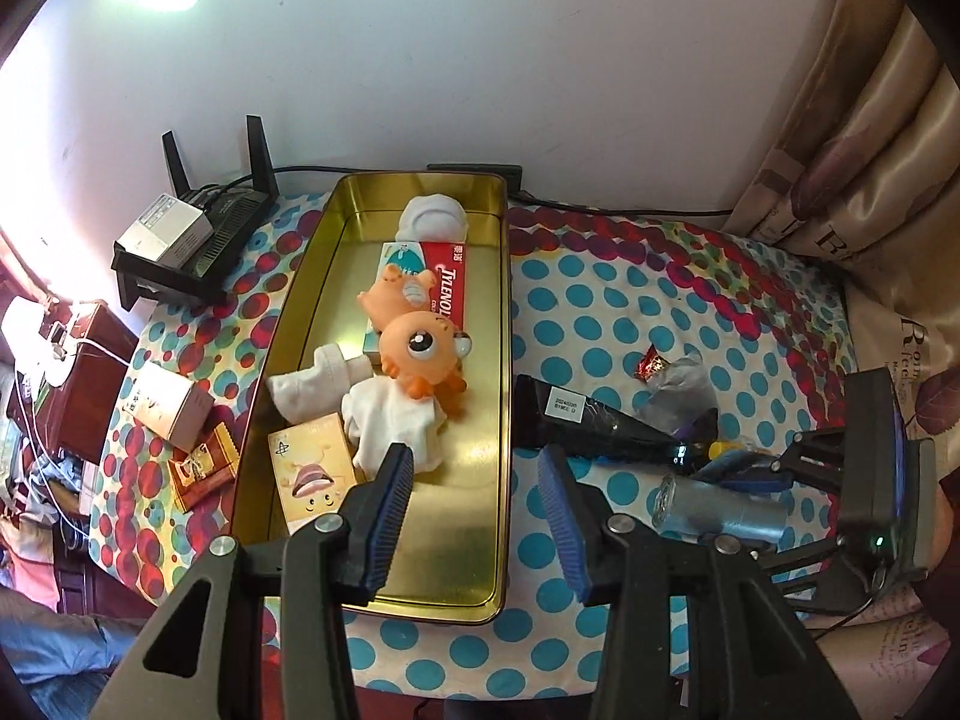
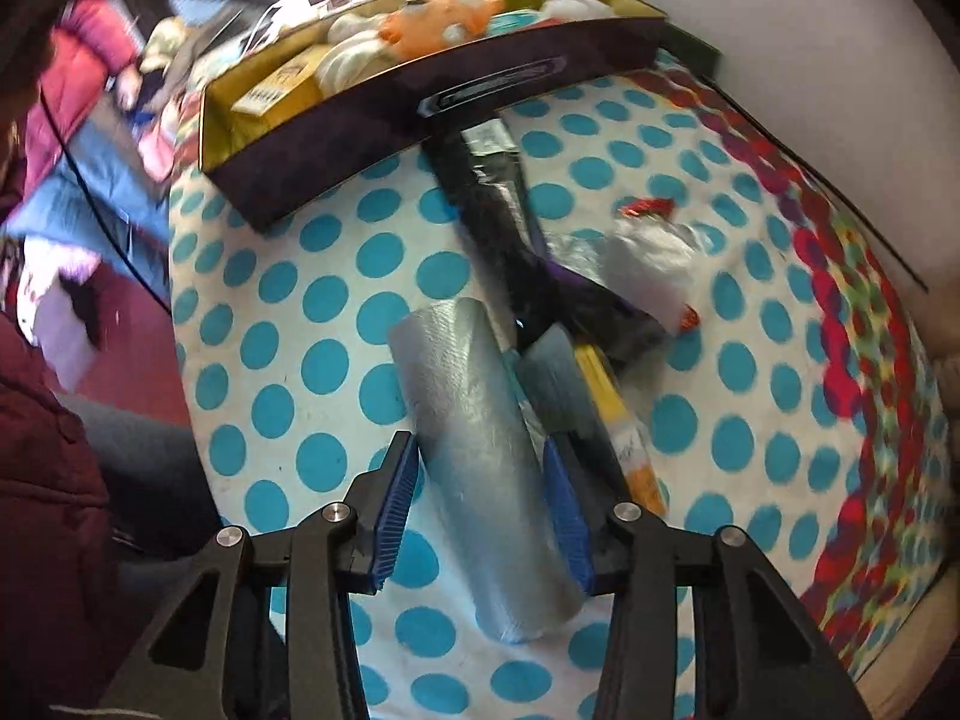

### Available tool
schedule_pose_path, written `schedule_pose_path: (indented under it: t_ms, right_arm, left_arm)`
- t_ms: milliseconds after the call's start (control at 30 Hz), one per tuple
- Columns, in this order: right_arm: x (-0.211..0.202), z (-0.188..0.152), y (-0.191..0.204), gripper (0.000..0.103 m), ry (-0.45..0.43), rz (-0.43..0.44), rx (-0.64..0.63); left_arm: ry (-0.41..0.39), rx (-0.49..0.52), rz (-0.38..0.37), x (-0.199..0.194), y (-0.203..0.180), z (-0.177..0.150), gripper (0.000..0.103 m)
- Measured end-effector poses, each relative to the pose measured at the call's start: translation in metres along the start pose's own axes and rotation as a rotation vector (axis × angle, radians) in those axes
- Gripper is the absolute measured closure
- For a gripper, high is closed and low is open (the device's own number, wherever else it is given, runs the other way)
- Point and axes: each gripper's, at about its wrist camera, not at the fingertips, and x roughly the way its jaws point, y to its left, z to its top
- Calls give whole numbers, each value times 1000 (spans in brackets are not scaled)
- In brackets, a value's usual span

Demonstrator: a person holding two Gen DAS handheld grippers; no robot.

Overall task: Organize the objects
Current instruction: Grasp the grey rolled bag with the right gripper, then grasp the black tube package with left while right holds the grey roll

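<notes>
Silver-wrapped roll (image 2: pixel 486 468) lies on the polka-dot cloth of the table (image 2: pixel 288 276), between the blue pads of the right hand-held gripper (image 2: pixel 480 516), which look clenched on its sides. Lift it straight up so the yellow tube (image 2: pixel 624 420) and black package (image 2: pixel 510 234) beside it stay put. Further off, the left hand-held gripper (image 1: pixel 474 516) hangs released over the gold tin (image 1: pixel 501 480); bare floor near the white cloth (image 1: pixel 390 420) looks the best drop spot

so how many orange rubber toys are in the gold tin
2. The big-eyed orange toy lies mid-tin, partly on the white cloth; the smaller orange pig toy sits just behind it on the Tylenol box. More could be hidden underneath.
</notes>
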Motion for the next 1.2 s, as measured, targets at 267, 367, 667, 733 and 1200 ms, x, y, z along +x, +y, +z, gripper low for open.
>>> schedule_pose_path:
  t_ms: [267,367,667,733,1200]
  right_arm:
    - [-26,-12,-4,69,-82,63,105]
    - [-49,-28,-13,69,-148,79,206]
    - [-79,-69,-27,69,-263,72,418]
    - [-80,-76,-29,69,-272,80,438]
    - [-85,-96,-30,69,-341,175,435]
  left_arm:
    - [18,62,-55,12,-29,9,56]
    - [75,129,-132,28,-51,11,48]
    - [249,-170,-249,78,-65,17,45]
    - [281,-200,-260,84,-71,18,45]
    - [323,-370,-166,126,-92,40,49]
